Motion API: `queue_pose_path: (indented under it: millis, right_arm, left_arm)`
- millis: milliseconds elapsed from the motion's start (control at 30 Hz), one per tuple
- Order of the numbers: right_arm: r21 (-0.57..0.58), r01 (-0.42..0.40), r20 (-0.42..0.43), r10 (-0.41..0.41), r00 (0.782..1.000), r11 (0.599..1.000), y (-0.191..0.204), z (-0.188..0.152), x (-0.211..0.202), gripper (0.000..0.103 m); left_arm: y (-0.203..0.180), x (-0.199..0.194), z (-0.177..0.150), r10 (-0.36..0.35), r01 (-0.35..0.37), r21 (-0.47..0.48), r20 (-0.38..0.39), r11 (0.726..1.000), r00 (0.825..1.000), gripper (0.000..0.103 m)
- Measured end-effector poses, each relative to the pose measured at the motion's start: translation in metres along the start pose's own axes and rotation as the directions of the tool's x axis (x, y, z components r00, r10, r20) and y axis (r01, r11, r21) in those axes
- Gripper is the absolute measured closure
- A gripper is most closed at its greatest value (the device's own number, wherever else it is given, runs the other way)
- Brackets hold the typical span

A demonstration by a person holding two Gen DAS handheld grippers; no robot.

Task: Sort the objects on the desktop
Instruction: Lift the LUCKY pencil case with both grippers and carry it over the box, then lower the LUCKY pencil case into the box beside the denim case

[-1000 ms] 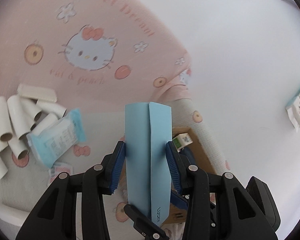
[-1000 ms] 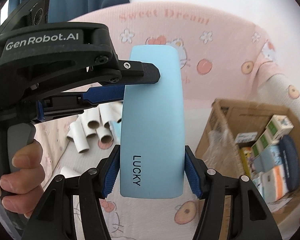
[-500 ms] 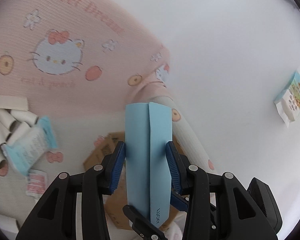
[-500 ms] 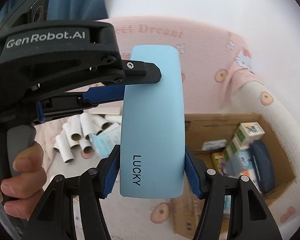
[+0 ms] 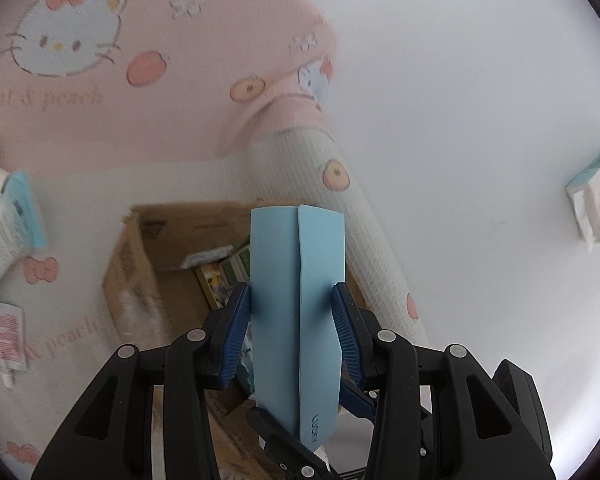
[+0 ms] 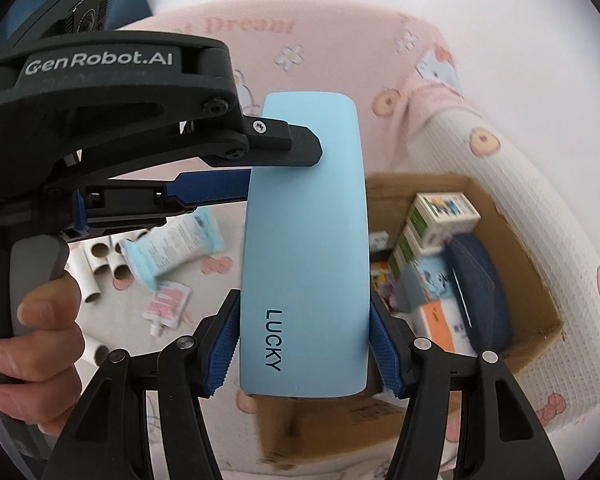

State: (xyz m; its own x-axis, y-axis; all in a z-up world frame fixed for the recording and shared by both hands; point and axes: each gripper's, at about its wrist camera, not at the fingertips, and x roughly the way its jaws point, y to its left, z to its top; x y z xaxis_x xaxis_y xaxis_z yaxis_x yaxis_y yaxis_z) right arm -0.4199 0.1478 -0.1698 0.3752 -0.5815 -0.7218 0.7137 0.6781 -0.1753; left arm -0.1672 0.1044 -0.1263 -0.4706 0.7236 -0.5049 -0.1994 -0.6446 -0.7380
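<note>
Light-blue rectangular case (image 5: 296, 320) printed "LUCKY" sits clamped between the blue-padded fingers of the left gripper (image 5: 292, 312) in the left wrist view, held upright above an open brown cardboard box (image 5: 140, 264). Small printed cartons lie inside that box. The box rests on a white and pink cartoon-cat blanket (image 5: 100, 80). At the left edge lie a white and blue wipes packet (image 5: 4, 232) and a small pink and white sachet (image 5: 4, 332). A small printed carton (image 5: 596, 208) sits well apart at far right on a plain white surface.

From the right wrist view, the right gripper (image 6: 304, 340) also pinches the case (image 6: 304, 248) at its lower, lettered end, while the left gripper's fingers (image 6: 288, 146) close on it higher up. The cardboard box (image 6: 516, 256), holding cartons and a dark-blue oval pouch (image 6: 476, 280), lies beneath and to the right. White cardboard tubes (image 6: 100, 272) cluster beyond the wipes packet (image 6: 172, 248) at left.
</note>
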Motion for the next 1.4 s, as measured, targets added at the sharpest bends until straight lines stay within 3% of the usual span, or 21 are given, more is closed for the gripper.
queue_pose_path:
  millis: [367,567,700,867,1067,1200,1400]
  right_arm:
    - [0.024,0.027,-0.091,-0.024,0.996,0.999,-0.05,-0.003,0.021,0.045]
    - [0.006,0.049,-0.153,-0.048,0.987,0.999,-0.073,0.006,0.032,0.045]
    - [-0.022,0.052,-0.192,-0.055,0.98,0.998,-0.086,0.011,0.038,0.045]
    - [-0.042,0.048,-0.258,-0.058,0.965,0.998,-0.1,0.013,0.052,0.045]
    - [-0.076,0.046,-0.342,-0.07,0.937,0.996,-0.115,0.009,0.064,0.045]
    - [-0.089,0.048,-0.398,-0.079,0.914,0.995,-0.128,-0.002,0.067,0.045]
    - [-0.088,0.052,-0.416,-0.084,0.906,0.995,-0.137,-0.011,0.074,0.045]
  left_arm:
    - [-0.004,0.06,0.008,-0.025,0.021,-0.031,-0.125,0.999,0.992,0.057]
    - [0.0,0.097,0.02,-0.077,0.047,-0.133,-0.224,0.99,0.972,0.058]
    - [-0.002,0.113,0.023,-0.082,0.049,-0.133,-0.262,0.99,0.962,0.057]
    - [0.002,0.134,0.023,-0.087,0.037,-0.174,-0.292,0.984,0.953,0.057]
    - [0.017,0.159,0.006,-0.152,0.055,-0.283,-0.334,0.957,0.93,0.058]
    - [0.013,0.175,-0.004,-0.17,0.068,-0.272,-0.371,0.96,0.913,0.058]
    - [0.017,0.185,-0.008,-0.174,0.06,-0.289,-0.386,0.955,0.906,0.058]
